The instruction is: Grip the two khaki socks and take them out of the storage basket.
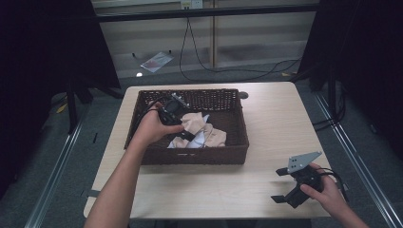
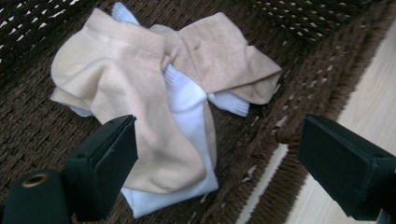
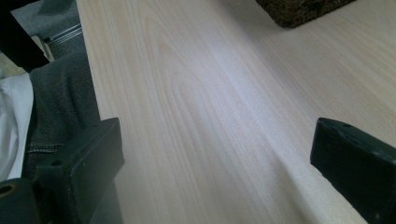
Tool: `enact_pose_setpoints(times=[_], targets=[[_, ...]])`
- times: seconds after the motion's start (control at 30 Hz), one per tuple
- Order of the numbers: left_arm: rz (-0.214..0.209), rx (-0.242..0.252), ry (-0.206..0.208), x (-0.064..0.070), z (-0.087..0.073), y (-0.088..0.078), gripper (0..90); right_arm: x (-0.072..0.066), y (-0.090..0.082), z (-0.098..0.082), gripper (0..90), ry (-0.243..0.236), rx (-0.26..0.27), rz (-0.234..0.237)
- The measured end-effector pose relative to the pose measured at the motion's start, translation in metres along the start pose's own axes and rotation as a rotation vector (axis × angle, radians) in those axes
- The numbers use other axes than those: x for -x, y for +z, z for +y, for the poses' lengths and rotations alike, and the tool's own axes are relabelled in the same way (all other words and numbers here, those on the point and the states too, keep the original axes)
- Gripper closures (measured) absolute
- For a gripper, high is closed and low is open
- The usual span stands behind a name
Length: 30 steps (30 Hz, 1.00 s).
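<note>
A dark brown wicker basket (image 1: 236, 121) stands in the middle of the light wooden table (image 1: 275, 118). Inside it lies a heap of beige socks (image 1: 197, 124) and white socks (image 1: 197, 140). The left gripper view looks down on the beige socks (image 2: 121, 88) with a white sock (image 2: 187, 102) between and under them. My left gripper (image 1: 187, 135) reaches into the basket just above the heap; its jaws stand open with nothing between them (image 2: 217, 168). My right gripper (image 1: 281, 185) hovers open over the table's near right corner, its jaws wide apart (image 3: 217, 163).
The table's near edge (image 3: 93, 93) runs close by the right gripper, with the person's lap beyond it. A basket corner (image 3: 299, 11) shows at the top of the right gripper view. Cables (image 1: 209, 66) and a flat packet (image 1: 156, 61) lie on the floor behind the table.
</note>
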<state>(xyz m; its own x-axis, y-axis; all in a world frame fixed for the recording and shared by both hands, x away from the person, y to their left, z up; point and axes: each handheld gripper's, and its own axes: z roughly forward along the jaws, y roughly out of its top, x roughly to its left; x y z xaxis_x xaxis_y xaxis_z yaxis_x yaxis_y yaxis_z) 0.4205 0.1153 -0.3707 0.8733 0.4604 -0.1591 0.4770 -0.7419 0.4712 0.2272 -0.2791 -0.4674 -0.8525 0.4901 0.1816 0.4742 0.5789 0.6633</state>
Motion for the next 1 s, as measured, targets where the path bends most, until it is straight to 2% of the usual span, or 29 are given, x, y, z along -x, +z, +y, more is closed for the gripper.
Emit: enact_pose_setpoints(times=[0.07,0.1,0.13,0.27,0.37,0.47,0.6,0.73,0.77,0.83,0.9,1.0], targets=[[0.011,-0.011,0.006,-0.004,0.001,0.002,13.5,0.0,0.0,0.0,2.6,0.0,0.0,-0.001],[0.011,-0.003,-0.01,-0.005,0.001,0.004,14.0,0.0,0.0,0.0,2.5,-0.002,0.001,-0.001],[0.016,-0.011,0.0,-0.008,0.001,0.004,14.4,0.0,0.0,0.0,2.5,-0.002,0.002,0.0],[0.027,-0.007,-0.027,-0.015,-0.001,0.01,17.3,0.0,0.0,0.0,2.6,-0.001,0.002,0.0],[0.043,-0.021,-0.024,-0.021,-0.002,0.013,19.0,0.0,0.0,0.0,2.5,-0.001,0.002,-0.001],[0.07,-0.027,-0.055,-0.025,-0.004,0.017,23.1,0.0,0.0,0.0,2.5,-0.003,0.002,0.0],[0.079,-0.027,-0.065,-0.034,-0.006,0.024,28.5,0.0,0.0,0.0,2.5,-0.003,0.003,-0.001],[0.081,-0.017,-0.066,-0.037,-0.007,0.03,36.9,0.0,0.0,0.0,2.5,-0.005,0.003,0.0],[0.084,-0.012,-0.076,-0.038,-0.007,0.031,43.5,0.001,0.0,0.0,2.5,-0.008,0.001,0.001],[0.073,-0.001,-0.092,-0.04,-0.006,0.033,46.6,0.001,0.0,0.0,2.5,-0.003,0.003,0.004],[0.085,-0.01,-0.082,-0.041,-0.005,0.034,53.5,0.001,0.001,0.0,2.5,-0.002,0.001,0.004],[0.078,-0.02,-0.083,-0.042,-0.003,0.036,62.1,0.001,0.0,0.0,2.5,-0.003,0.004,0.006]])
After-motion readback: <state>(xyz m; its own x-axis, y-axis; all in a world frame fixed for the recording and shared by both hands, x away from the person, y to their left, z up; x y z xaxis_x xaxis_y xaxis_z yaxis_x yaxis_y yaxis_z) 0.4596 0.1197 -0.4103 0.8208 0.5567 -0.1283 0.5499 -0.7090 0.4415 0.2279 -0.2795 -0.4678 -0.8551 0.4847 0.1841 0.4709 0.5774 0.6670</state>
